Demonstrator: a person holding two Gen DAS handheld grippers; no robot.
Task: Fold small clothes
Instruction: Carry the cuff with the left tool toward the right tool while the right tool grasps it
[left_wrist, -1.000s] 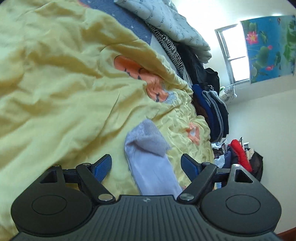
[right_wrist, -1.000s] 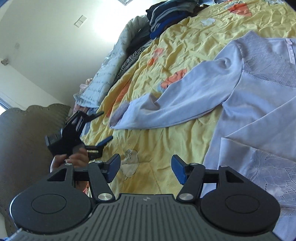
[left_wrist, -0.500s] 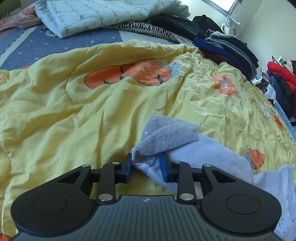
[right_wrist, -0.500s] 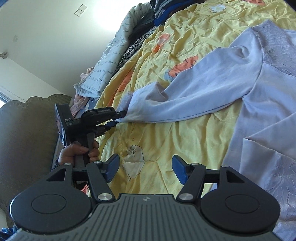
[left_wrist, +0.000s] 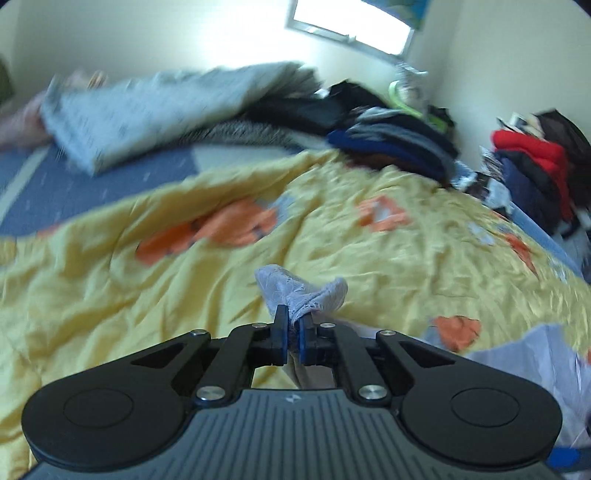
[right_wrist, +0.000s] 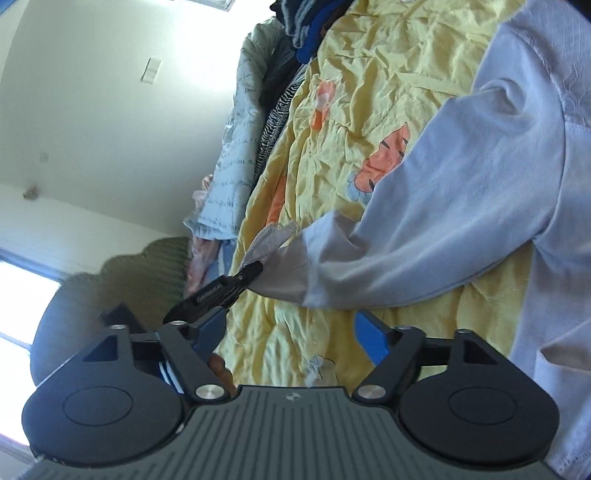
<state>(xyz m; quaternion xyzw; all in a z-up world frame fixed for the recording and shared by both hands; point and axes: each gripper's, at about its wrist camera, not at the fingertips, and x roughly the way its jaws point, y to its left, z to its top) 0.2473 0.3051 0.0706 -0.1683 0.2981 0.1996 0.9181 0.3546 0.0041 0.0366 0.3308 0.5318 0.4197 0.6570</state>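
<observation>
**The cuff may slip out before the sleeve is folded**

My left gripper (left_wrist: 291, 326) is clamped on the lace cuff (left_wrist: 301, 293) of the pale lilac top (right_wrist: 517, 206); its jaws have just been closing, and now only a small bunch of lace stands out in front of them. The top lies spread on the yellow blanket (left_wrist: 110, 288) of the bed, and in my right wrist view its sleeve (right_wrist: 424, 236) runs from the body at 3 o'clock down to the cuff at 9 o'clock.

My right gripper (right_wrist: 290, 332) stands apart with nothing between its jaws, which have just been opening. It hovers over the blanket, just below the sleeve.

I see some risks. The lace is thin and the hold is only on its edge, so a quick pull may let it slide out, or may stretch it. If I carry the sleeve across too fast, the body of the top may drag and wrinkle, because nothing holds it down. My right gripper could also catch the blanket together with the sleeve, because both are soft and lie close.
</observation>
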